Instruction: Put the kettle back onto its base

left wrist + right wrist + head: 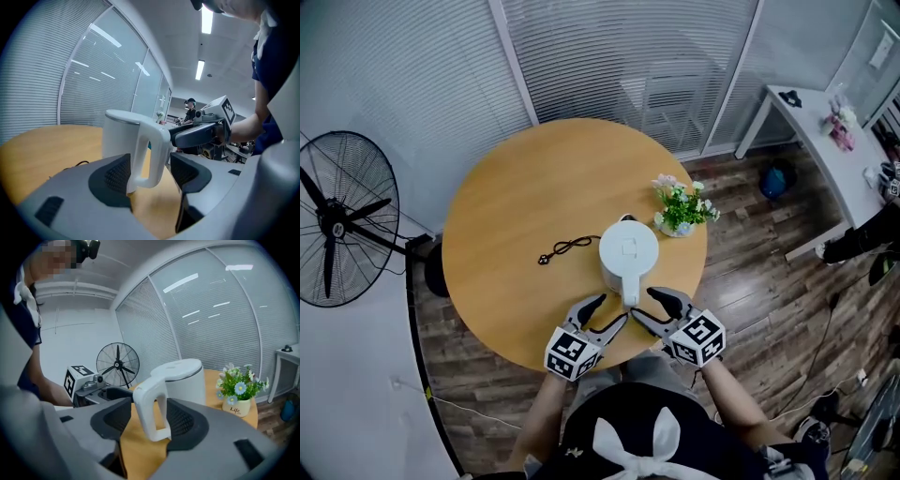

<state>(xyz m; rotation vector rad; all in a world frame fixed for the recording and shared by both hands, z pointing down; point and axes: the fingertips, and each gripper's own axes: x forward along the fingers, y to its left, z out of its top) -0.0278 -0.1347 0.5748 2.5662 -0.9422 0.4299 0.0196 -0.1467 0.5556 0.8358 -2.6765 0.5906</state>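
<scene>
Down at the near edge of the round wooden table [516,206], both hands are in with their marker cubes up. The left gripper [612,309] has its jaws spread wide, and the left gripper view confirms it: the two dark pads stand apart and the kettle's handle [145,154] sits in the gap, close beside the left pad, with no squeeze on it. The right gripper [643,305] is the same, jaws well apart, and the right gripper view shows the white handle loop [152,408] standing between the pads without being pinched. The two grippers come in from either side, tips nearly meeting around that handle.

Just beyond is the white kettle [628,251], standing upright on the table right of centre. Its long axis runs straight up and down, lid on top, handle pointing back toward the person and spout side facing away. Its body covers whatever lies beneath it, so the base cannot be made out from above.

To its left a black cord [570,247] snakes across the wood to a loose plug. Just beside the kettle on the far right stands a small pot of flowers [680,211]. Beyond the table there's a standing fan [342,230] on the left and a white desk [811,122] on the right.
</scene>
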